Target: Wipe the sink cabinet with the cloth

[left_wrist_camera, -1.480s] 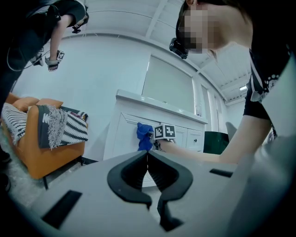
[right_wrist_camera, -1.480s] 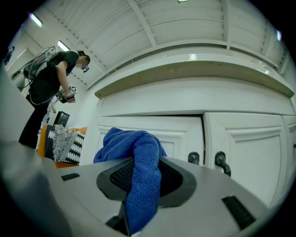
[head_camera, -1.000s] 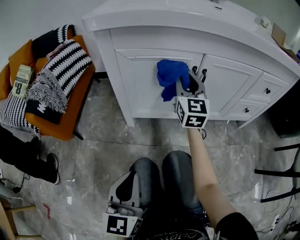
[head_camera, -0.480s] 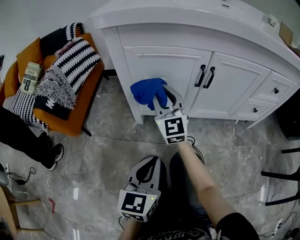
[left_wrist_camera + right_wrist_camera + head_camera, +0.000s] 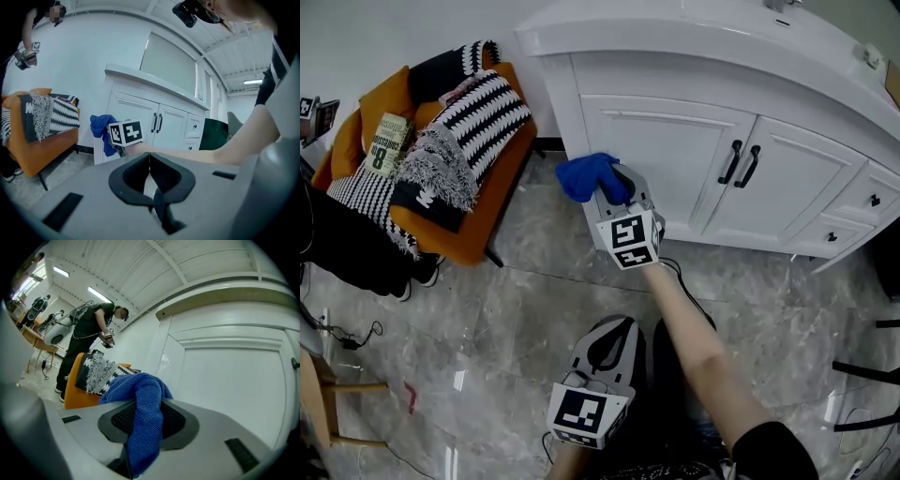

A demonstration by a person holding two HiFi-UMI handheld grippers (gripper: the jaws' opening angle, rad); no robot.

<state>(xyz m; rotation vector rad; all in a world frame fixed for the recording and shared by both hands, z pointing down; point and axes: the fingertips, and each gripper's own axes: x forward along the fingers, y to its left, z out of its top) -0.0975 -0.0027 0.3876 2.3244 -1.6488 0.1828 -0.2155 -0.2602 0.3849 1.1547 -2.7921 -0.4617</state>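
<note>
Left of the sink cabinet [image 5: 675,141], an orange chair [image 5: 464,239] piled with black-and-white striped, fringed blankets [image 5: 473,122] stands close to the cabinet's left corner. Only a narrow strip of floor [image 5: 525,300] lies between them. The floor is glossy grey marbled tile, and it is open all along the cabinet's front.

The left claw [image 5: 616,328] hangs low above that floor, well apart from the cabinet. Its grey jaws are pressed together with nothing between them.

The cloth [image 5: 586,175], a bunched blue piece with a nubbly woven surface, sits low at the cabinet's left front corner. Whether it presses on the paint cannot be told. The right claw [image 5: 614,187] is clamped on it, and a fold of the cloth hangs down between the dark padded jaws.

The cabinet is smooth white, with framed panel doors under a rounded, overhanging counter [image 5: 694,42]. Two black bar handles [image 5: 741,164] stand upright side by side where the doors meet. Further right, small drawers [image 5: 867,202] carry black knobs.
</note>
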